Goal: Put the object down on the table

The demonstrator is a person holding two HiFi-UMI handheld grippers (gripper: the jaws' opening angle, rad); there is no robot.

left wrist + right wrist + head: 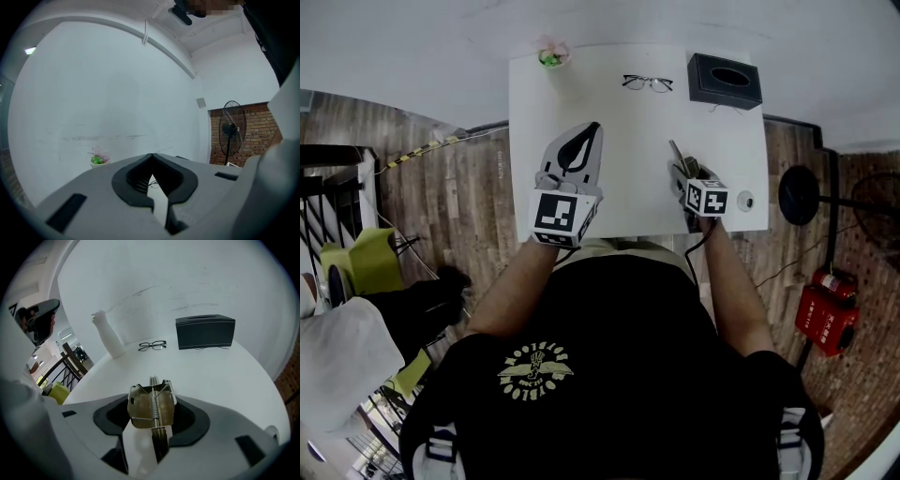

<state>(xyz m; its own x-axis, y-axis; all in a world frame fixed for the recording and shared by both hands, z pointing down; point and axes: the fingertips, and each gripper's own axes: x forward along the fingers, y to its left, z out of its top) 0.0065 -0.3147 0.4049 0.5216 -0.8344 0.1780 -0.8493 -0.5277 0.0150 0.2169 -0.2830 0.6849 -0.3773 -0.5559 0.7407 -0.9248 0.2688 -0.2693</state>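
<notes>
Though a mere sliver overhead — metal clip (151, 408) plain between the parted right claw (153, 398); left claw (152, 156) tips together — empty.

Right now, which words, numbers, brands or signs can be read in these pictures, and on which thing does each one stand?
No text can be read in any view.
shirt print: yellow lettering round a winged emblem, too small and blurred to read.
left marker cube and right marker cube: black and white squares only, no letters.
red canister: pale label, too small to read.
black box: no print visible.
</notes>
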